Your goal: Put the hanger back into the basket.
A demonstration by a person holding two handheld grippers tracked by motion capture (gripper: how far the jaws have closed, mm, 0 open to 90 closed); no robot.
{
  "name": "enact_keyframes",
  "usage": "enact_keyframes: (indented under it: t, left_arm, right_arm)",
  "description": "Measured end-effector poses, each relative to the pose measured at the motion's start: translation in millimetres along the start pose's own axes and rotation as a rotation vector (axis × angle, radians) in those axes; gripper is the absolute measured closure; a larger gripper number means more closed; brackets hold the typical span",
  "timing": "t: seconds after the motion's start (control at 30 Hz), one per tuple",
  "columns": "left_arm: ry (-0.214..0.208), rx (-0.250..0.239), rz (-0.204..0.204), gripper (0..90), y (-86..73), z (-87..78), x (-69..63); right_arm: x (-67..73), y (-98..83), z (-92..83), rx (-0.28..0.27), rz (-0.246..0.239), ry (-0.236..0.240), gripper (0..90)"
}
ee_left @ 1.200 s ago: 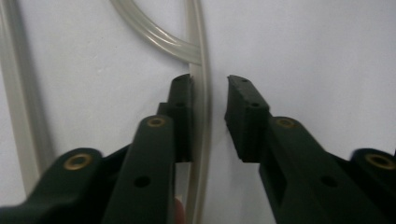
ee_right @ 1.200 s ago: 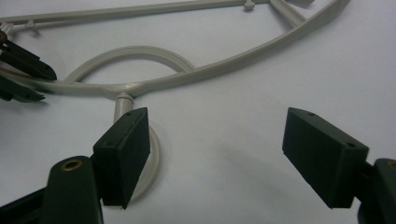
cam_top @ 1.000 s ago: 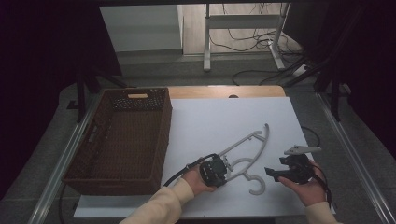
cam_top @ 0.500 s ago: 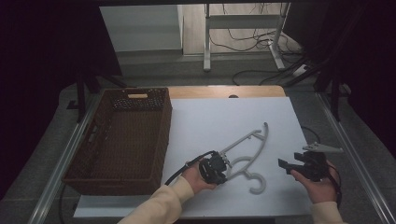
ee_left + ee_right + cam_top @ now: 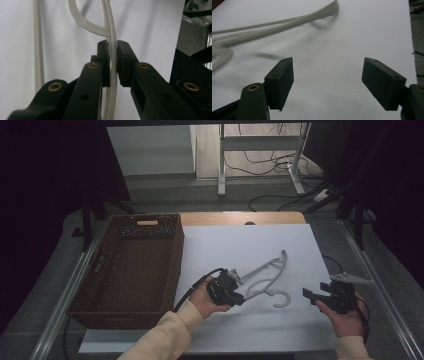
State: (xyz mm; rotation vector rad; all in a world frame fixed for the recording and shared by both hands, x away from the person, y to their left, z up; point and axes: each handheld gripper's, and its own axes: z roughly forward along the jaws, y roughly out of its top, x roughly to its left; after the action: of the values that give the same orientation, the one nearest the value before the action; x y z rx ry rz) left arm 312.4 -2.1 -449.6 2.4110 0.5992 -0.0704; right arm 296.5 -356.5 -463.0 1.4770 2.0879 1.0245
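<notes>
My left gripper (image 5: 239, 296) is clamped tight on the white hanger (image 5: 265, 275), right at its thin bar. My right gripper (image 5: 312, 296) sits wide open beside it, nothing between its 2 jaws.

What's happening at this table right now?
A person works with a gripper in each hand at a white table. The left gripper is shut on a thin bar of a white plastic hanger. The right gripper is open, holding nothing, off to the hanger's right. A brown wicker basket sits at the left.
</notes>
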Motion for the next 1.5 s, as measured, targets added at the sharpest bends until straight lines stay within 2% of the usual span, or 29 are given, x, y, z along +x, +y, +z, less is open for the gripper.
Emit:
enact_keyframes:
  t: [0.07, 0.33, 0.47, 0.53, 0.7, 0.73, 0.77, 0.93, 0.97, 1.0, 1.23, 1.4, 1.5]
  left_arm:
    - [0.007, -0.017, 0.004, 82.0, 2.5, -8.9, 0.4]
    - [0.005, -0.020, 0.003, 82.0, 4.1, -14.1, 1.1]
    - [0.004, -0.053, -0.008, 82.0, 7.1, -22.1, 3.3]
    - [-0.003, -0.082, -0.017, 82.0, 11.2, -31.8, 6.6]
    - [0.019, -0.166, -0.038, 82.0, 20.9, -60.9, 11.4]
    - [0.026, -0.196, -0.044, 82.1, 23.3, -73.1, 13.2]
    - [0.026, -0.196, -0.044, 82.0, 23.3, -73.1, 13.2]
    - [0.039, -0.266, -0.058, 82.1, 25.4, -101.3, 18.9]
    - [0.038, -0.302, -0.069, 82.0, 24.9, -112.7, 21.0]
    - [0.038, -0.302, -0.069, 82.1, 24.9, -112.7, 21.0]
    - [0.080, -0.360, -0.070, 82.0, 18.9, -148.9, 22.1]
    - [0.096, -0.377, -0.071, 82.0, 13.6, -162.8, 21.6]
    - [0.120, -0.388, -0.073, 82.0, 6.1, -175.8, 21.3]
  right_arm:
    - [-2.3, -0.4, -0.8, -0.004, 0.008, -0.005, 26.2]
    - [-1.9, -0.4, -0.3, -0.001, 0.006, -0.005, 26.2]
    - [-1.6, -0.3, -0.2, -0.001, 0.005, -0.005, 26.2]
    - [-1.9, -0.3, -0.5, -0.004, 0.006, -0.005, 26.2]
    - [-3.1, -0.3, -1.3, -0.009, 0.008, -0.011, 26.2]
    - [-3.0, -0.3, -1.7, -0.008, 0.011, -0.011, 26.2]
    - [-3.0, -0.3, -1.7, -0.008, 0.011, -0.011, 26.2]
    - [-2.7, -0.2, -1.8, -0.009, 0.010, -0.010, 26.3]
    - [-2.6, -0.1, -1.8, -0.011, 0.010, -0.009, 26.3]
    - [-2.6, -0.1, -1.8, -0.011, 0.010, -0.009, 26.3]
    - [-2.0, 0.0, -1.7, -0.011, 0.011, -0.011, 26.3]
    - [-1.4, 0.0, -1.5, -0.013, 0.009, -0.012, 26.3]
    - [-0.8, -0.1, -1.0, -0.010, 0.010, -0.011, 26.3]
